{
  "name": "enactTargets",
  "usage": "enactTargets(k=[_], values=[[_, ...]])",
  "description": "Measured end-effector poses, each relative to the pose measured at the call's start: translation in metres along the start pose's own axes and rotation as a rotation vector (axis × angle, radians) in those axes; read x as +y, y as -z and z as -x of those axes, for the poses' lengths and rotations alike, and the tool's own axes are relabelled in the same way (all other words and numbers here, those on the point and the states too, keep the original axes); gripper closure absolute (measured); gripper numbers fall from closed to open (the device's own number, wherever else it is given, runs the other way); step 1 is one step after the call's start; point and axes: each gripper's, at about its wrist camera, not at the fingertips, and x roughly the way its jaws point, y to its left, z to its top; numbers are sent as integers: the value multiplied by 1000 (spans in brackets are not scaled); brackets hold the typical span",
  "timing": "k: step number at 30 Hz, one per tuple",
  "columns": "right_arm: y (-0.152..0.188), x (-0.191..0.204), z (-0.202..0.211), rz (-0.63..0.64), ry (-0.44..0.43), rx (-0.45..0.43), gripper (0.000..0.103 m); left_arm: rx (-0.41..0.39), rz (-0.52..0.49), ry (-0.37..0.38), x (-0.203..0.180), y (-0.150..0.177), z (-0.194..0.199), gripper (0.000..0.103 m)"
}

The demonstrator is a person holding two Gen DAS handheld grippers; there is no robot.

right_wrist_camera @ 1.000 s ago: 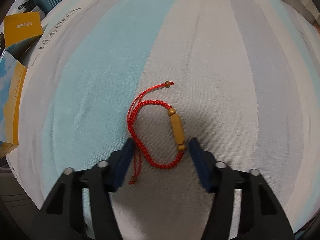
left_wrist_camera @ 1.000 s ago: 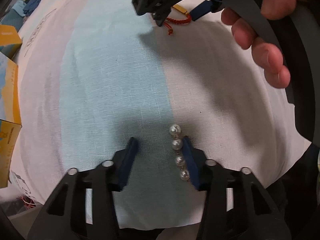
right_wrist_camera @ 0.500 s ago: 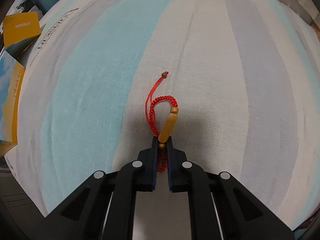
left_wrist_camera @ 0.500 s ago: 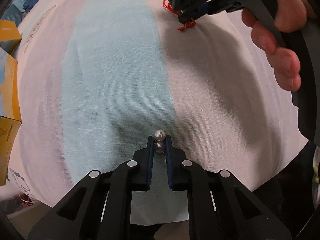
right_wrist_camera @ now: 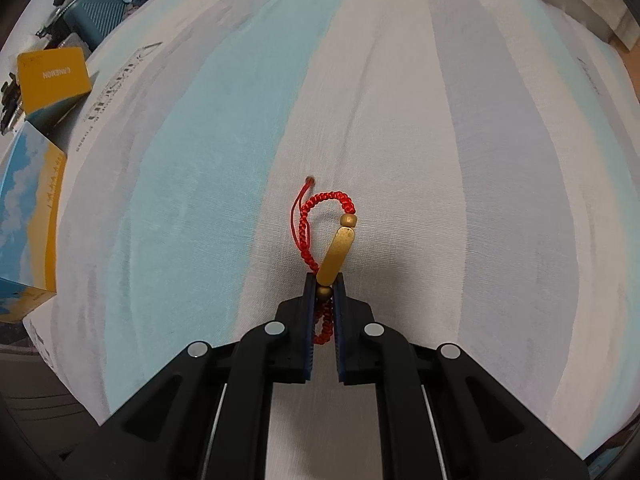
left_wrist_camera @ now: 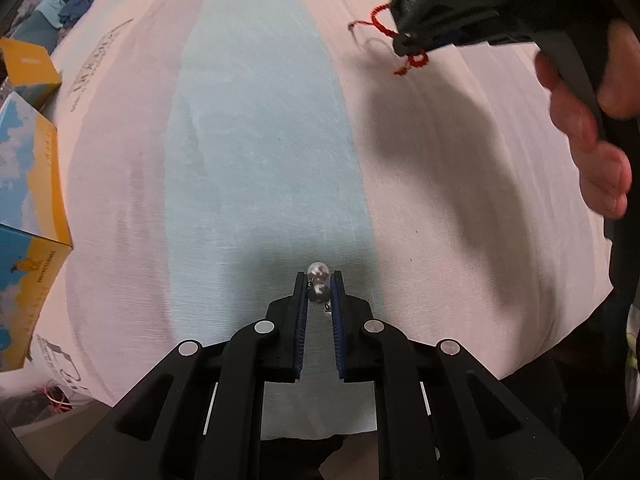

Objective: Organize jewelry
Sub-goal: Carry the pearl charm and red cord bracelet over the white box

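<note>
My left gripper point(left_wrist_camera: 319, 280) is shut on a pearl strand point(left_wrist_camera: 318, 270); two pearls show between the blue pads, the rest is hidden. It is held just above the striped cloth point(left_wrist_camera: 260, 140). My right gripper point(right_wrist_camera: 324, 282) is shut on a red braided bracelet point(right_wrist_camera: 320, 208) with a gold bar and beads point(right_wrist_camera: 338, 250), lifted off the cloth. In the left wrist view the right gripper point(left_wrist_camera: 404, 42) hangs at the upper right with red cord point(left_wrist_camera: 412, 60) dangling from it.
The cloth point(right_wrist_camera: 400, 120) has blue, white and grey stripes and covers a rounded surface. Yellow and blue boxes stand at the left edge point(left_wrist_camera: 28, 184) point(right_wrist_camera: 52, 76). A blue suitcase point(right_wrist_camera: 96, 12) and clutter lie beyond, far left.
Both grippers closed from open, the left on the pearls, the right on the bracelet. Both have since lifted; the bracelet now hangs off the cloth.
</note>
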Motion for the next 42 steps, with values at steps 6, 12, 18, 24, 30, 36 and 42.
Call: enactTargets(k=[6,12,18,24,30,36,42], values=[[1,6,11,-4,-4,-19,96,-24,3,-14,-1,-7,19,93],[7,8,23,-3,9,-28,96,-42,22,-23,2,-4,38,93],[13,21,42,1,-2,-50,96,-60,47,-28,16,-7,58,93],[15,37,62,9,3,-67,96,-79,66,-38,31,-8,78,93],[14,56,81,21,-3,-85,96,-102,97,-46,59,-14,94,93],[11,80,98,48,-7,-105,96,-132,137,-61,91,-20,119,93],[5,115,108,78,-17,-121,96,-160,180,-72,123,-22,142,93]])
